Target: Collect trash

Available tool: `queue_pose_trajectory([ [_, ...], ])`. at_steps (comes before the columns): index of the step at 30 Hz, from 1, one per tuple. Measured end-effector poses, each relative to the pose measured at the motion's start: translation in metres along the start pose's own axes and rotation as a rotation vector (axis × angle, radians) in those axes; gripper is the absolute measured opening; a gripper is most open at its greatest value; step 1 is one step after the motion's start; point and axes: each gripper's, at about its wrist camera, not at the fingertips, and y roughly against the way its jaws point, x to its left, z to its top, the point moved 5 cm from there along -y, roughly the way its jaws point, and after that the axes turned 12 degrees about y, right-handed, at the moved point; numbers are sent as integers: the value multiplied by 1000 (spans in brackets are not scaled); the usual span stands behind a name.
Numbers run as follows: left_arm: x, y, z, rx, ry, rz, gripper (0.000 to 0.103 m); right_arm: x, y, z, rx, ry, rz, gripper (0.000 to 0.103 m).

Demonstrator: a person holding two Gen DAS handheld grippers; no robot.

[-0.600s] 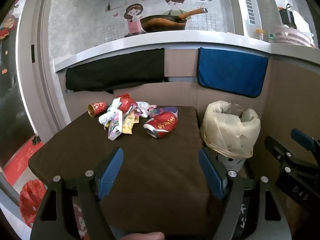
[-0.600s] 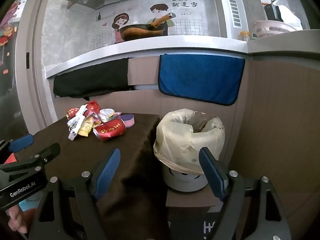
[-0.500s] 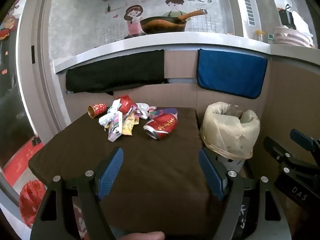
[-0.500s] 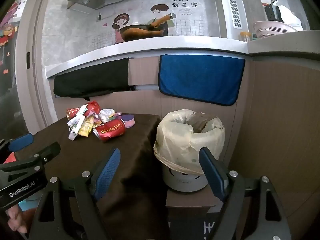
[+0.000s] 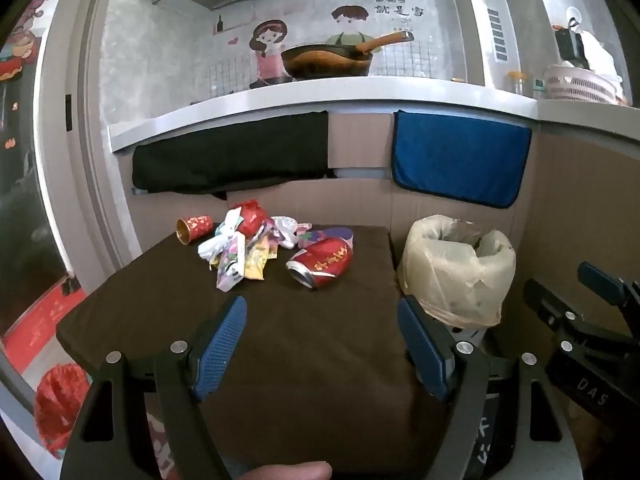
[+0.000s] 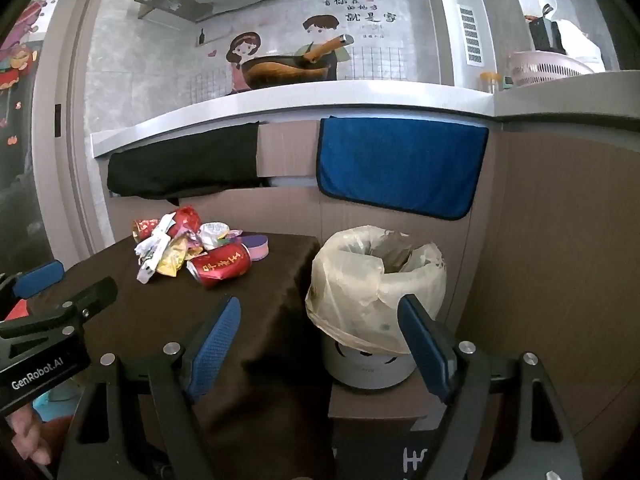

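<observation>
A pile of trash lies at the far side of the brown-covered table (image 5: 304,344): a crushed red can (image 5: 322,261), several wrappers (image 5: 240,254) and a small red paper cup (image 5: 194,229). The can (image 6: 220,266) and the wrappers (image 6: 168,254) also show in the right wrist view. A white bin lined with a pale plastic bag (image 5: 456,272) stands right of the table, and shows in the right wrist view (image 6: 376,284). My left gripper (image 5: 322,350) is open and empty, hovering over the near table. My right gripper (image 6: 320,350) is open and empty, in front of the bin.
A black cloth (image 5: 232,158) and a blue cloth (image 5: 460,160) hang from the counter edge behind the table. Brown panel walls close in the back and right. A red bag (image 5: 60,404) lies on the floor at the left.
</observation>
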Motion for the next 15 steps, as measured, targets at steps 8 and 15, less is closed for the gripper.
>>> queue_pose_trajectory([
  [8, 1, 2, 4, -10, 3, -8, 78, 0, -1, -1, -8, 5, -3, 79],
  [15, 0, 0, 3, -16, 3, -14, 78, 0, -1, -2, -9, 5, -3, 79],
])
